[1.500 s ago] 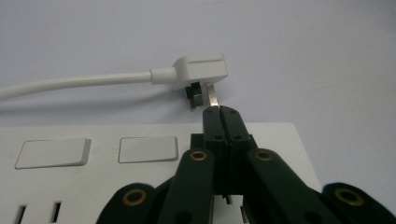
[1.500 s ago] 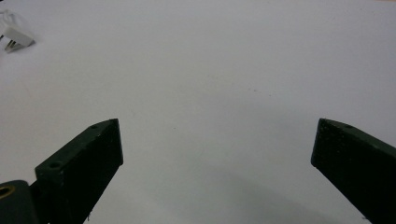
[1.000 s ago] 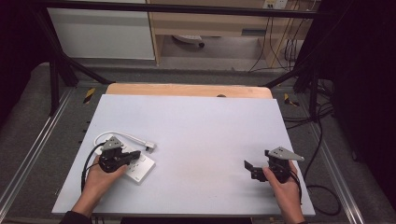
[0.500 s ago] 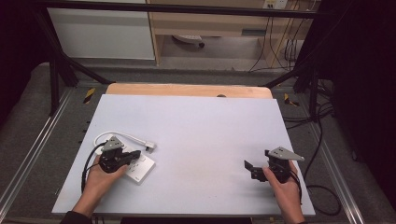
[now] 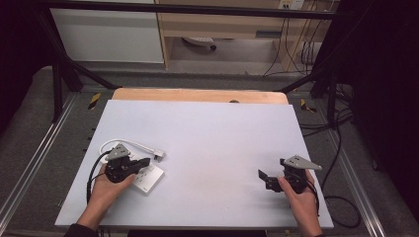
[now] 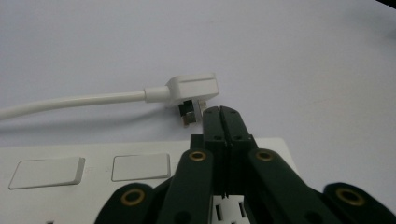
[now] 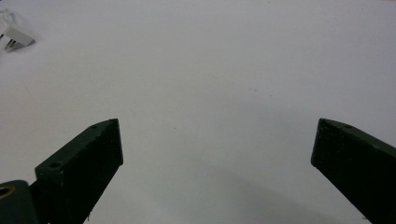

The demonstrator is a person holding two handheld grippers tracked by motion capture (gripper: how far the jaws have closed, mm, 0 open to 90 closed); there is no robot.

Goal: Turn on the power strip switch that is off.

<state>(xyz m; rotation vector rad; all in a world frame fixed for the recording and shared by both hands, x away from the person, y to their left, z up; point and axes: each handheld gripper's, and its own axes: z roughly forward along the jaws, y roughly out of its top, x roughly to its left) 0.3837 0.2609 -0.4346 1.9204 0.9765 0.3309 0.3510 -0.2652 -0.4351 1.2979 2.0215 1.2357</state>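
Left gripper (image 6: 219,112) first: its two black jaws are pressed flat together with nothing between them, tips resting over the far edge of the white socket plate (image 6: 93,172). Just beyond those tips, almost touching, lies the white plug (image 6: 191,88), on its side with its metal pins pointing back toward the jaws and down at the table. Its long axis runs across the left gripper view, the white cable (image 6: 70,101) trailing off to the left. So the plug is straight ahead of the closed tips, and the jaws would have to part before they could take it, I'd say. From the high view, the left gripper (image 5: 143,163) sits on the socket plate (image 5: 148,178) with the plug (image 5: 159,155) just past it. The right gripper (image 5: 264,178) is well apart across the white table (image 5: 212,133), jaws spread wide over bare surface, empty. The left hand (image 5: 106,190) is clearly the nearer one.
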